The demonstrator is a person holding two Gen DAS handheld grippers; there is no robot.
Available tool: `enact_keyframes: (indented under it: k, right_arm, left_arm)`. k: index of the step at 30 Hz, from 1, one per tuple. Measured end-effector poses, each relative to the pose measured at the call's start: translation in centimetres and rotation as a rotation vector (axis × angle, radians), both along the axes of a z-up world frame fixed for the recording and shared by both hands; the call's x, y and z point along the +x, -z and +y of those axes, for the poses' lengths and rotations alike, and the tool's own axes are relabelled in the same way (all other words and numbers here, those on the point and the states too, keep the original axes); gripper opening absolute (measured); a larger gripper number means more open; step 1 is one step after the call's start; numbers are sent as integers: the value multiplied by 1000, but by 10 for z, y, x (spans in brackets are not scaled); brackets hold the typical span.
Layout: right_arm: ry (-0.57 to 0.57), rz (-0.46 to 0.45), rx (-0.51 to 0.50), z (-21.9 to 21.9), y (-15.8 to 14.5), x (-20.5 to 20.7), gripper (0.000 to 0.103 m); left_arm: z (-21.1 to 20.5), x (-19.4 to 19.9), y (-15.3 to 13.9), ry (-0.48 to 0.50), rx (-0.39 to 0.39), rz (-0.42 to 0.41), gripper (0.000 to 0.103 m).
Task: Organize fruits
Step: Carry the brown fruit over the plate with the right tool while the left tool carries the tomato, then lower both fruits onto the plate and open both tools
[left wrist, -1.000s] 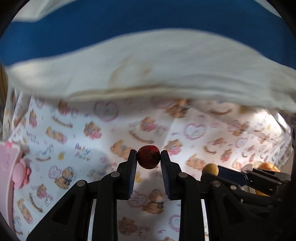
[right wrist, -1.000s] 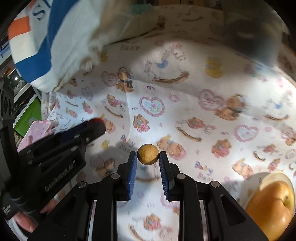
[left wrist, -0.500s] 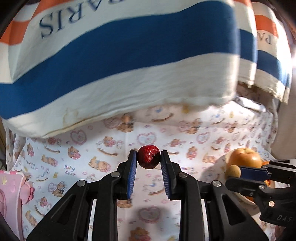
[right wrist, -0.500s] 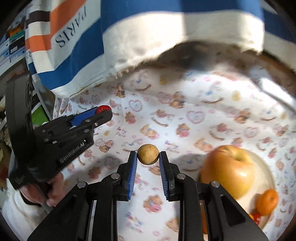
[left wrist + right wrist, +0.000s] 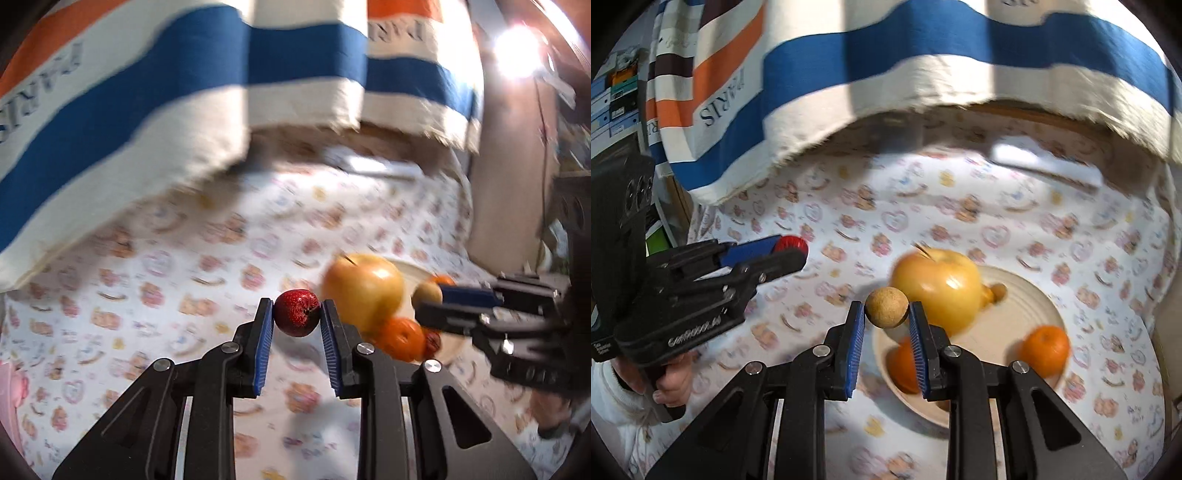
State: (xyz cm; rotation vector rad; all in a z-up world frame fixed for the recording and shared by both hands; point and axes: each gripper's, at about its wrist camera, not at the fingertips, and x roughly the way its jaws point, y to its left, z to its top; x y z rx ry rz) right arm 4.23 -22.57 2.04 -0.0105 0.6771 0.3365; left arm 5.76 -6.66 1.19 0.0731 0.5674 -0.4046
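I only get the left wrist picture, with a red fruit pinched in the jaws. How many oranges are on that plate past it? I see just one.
Observer: Two. The right wrist view shows one orange alone on the plate and another orange partly behind the right gripper.
Operator: What is that brownish ball by the other tool?
Observer: A small tan round fruit, rough-skinned, clamped between the right jaws.
Operator: Is anything hidden behind the big apple?
Observer: Yes, a little tan fruit peeks out from behind the apple on the plate.
Operator: Who holds my tool?
Observer: A hand in a white sleeve grips the left gripper, with the red fruit at its tip.
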Motion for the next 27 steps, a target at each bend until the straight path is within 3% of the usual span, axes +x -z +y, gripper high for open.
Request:
enact_keyframes:
  k: [5, 15, 22, 27]
  right_arm:
    - [52, 24, 27, -33, 10, 2, 25]
    - [104, 87, 67, -68, 29, 9, 25]
    - [109, 117, 67, -74, 41, 14, 25]
    - [103, 120, 73, -75, 44, 15, 25]
  left_arm:
    - [-23, -3, 10, 70, 43, 27, 25]
    - [-53, -1, 19, 148, 41, 128, 25]
    - [-69, 5, 23, 109, 98, 155, 25]
    - [-66, 12, 33, 100, 90, 198, 25]
